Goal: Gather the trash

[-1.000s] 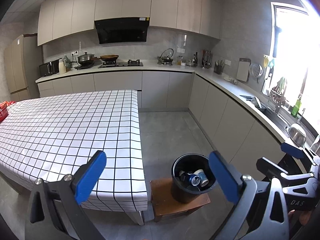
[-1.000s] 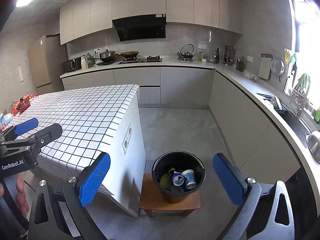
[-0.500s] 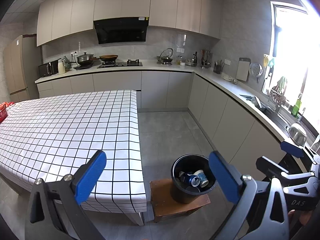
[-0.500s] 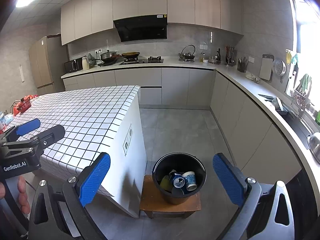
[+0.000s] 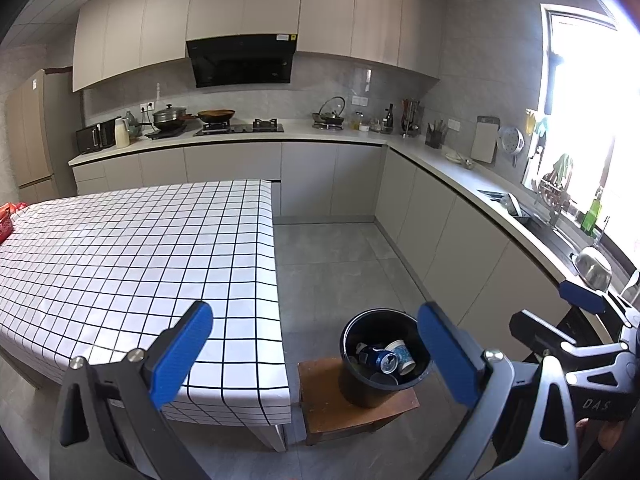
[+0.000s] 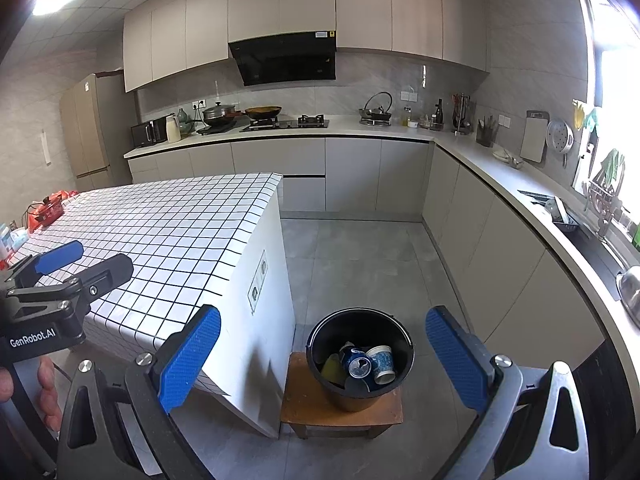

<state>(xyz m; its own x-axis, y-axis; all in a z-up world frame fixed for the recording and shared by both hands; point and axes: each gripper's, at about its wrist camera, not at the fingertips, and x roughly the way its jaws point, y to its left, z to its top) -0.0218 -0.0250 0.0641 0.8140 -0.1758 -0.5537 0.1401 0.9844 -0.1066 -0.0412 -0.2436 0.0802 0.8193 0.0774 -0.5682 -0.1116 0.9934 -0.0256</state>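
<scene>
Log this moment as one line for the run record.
left gripper: open, empty | right gripper: open, empty | bin: on stool, holds can, cup

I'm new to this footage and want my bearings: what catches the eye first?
The black bucket on a low wooden stool beside the island, holding a blue can and a paper cup. Left of it spreads the white grid-patterned tablecloth. Both the left claw and right claw hang open and empty in the foreground.
</scene>
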